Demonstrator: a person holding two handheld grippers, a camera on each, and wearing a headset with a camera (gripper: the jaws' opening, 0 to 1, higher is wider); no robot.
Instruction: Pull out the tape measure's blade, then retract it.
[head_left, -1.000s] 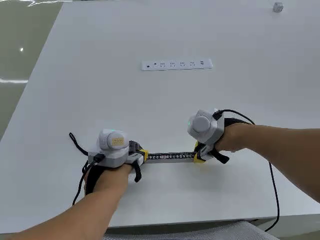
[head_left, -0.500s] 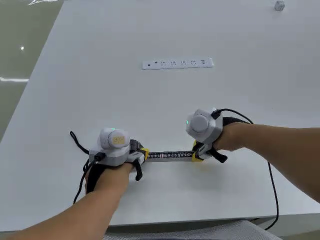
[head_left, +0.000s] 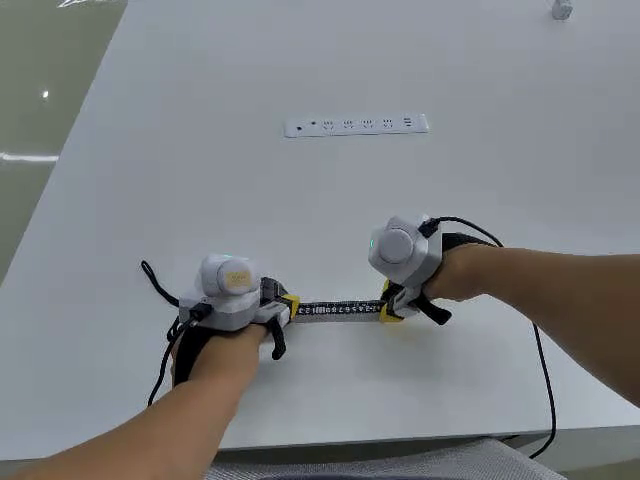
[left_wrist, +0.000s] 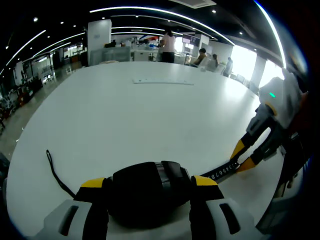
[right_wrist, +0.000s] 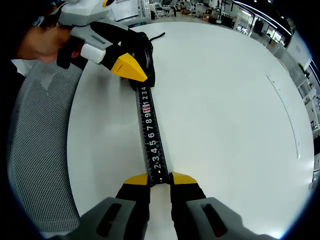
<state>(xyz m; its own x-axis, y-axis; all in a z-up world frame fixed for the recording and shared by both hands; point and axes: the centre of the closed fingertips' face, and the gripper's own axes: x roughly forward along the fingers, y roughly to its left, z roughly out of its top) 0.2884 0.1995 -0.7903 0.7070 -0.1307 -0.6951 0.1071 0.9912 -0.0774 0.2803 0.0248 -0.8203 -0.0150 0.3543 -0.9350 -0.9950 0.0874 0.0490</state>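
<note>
Right gripper view: right gripper (right_wrist: 160, 178) jaws clenched on blade (right_wrist: 150, 130) tip | blade runs straight ahead from those jaws to black tape measure case (left_wrist: 147, 200) | case clamped between left gripper (left_wrist: 149, 182) jaws | power strip (head_left: 356, 125) far beyond on white table (head_left: 150, 180)

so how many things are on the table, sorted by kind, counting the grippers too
grippers: 2, the left gripper and the right gripper
tape measure: 1
power strip: 1
small grey object at the far corner: 1
total: 5
</note>
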